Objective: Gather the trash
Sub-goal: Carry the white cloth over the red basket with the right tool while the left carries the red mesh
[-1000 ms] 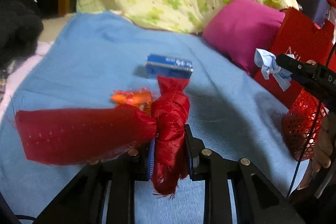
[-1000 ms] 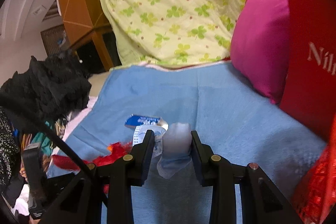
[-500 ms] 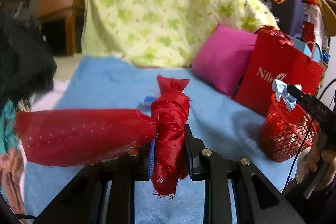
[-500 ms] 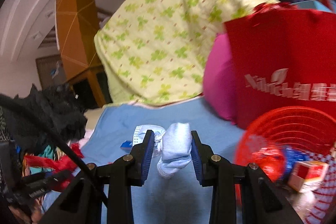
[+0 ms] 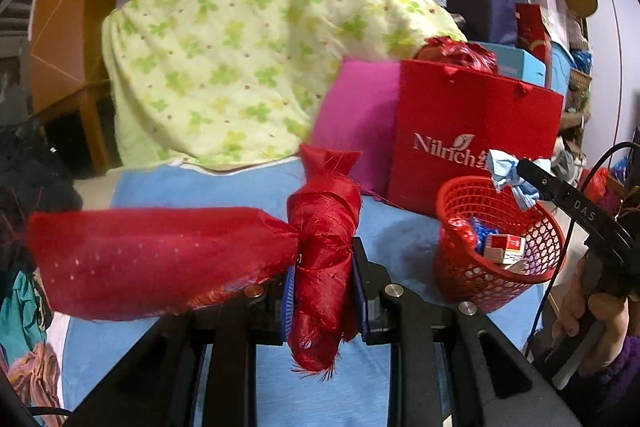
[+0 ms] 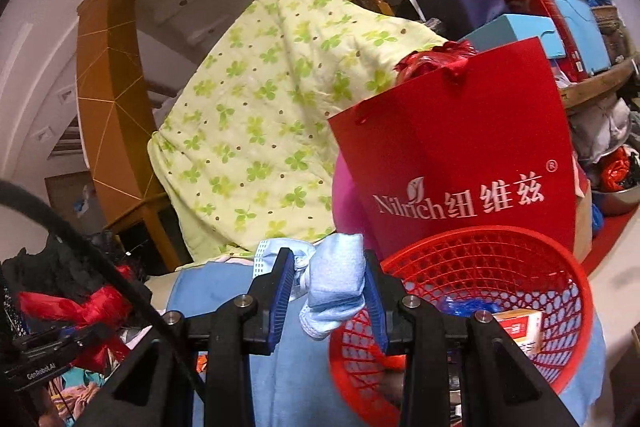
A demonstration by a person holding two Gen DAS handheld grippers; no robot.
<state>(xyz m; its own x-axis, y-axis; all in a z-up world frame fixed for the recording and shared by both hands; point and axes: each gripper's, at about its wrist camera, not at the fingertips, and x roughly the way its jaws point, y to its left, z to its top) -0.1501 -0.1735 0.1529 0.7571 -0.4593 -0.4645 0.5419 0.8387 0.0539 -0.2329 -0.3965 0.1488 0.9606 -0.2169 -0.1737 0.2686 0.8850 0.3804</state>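
Note:
My left gripper (image 5: 324,291) is shut on a red mesh wrapper (image 5: 320,247) whose long tail hangs out to the left, held above the blue blanket (image 5: 200,187). My right gripper (image 6: 326,295) is shut on a crumpled light-blue face mask (image 6: 336,283) and holds it at the near left rim of the red mesh basket (image 6: 560,359). In the left wrist view the mask (image 5: 508,175) hangs over the basket (image 5: 472,267), which holds a small red-and-white box (image 5: 504,247) and blue scraps.
A red Nilrich paper bag (image 5: 472,143) stands behind the basket, with a pink pillow (image 5: 356,123) and a green-patterned quilt (image 5: 248,59) beside it. Dark clothes (image 5: 28,179) lie at the left edge. Stacked boxes (image 6: 560,11) fill the back right.
Both grippers have lifted and swung right toward the basket. The right gripper with the mask now sits at the basket's rim. The blue packet and orange wrapper on the blanket have left view.

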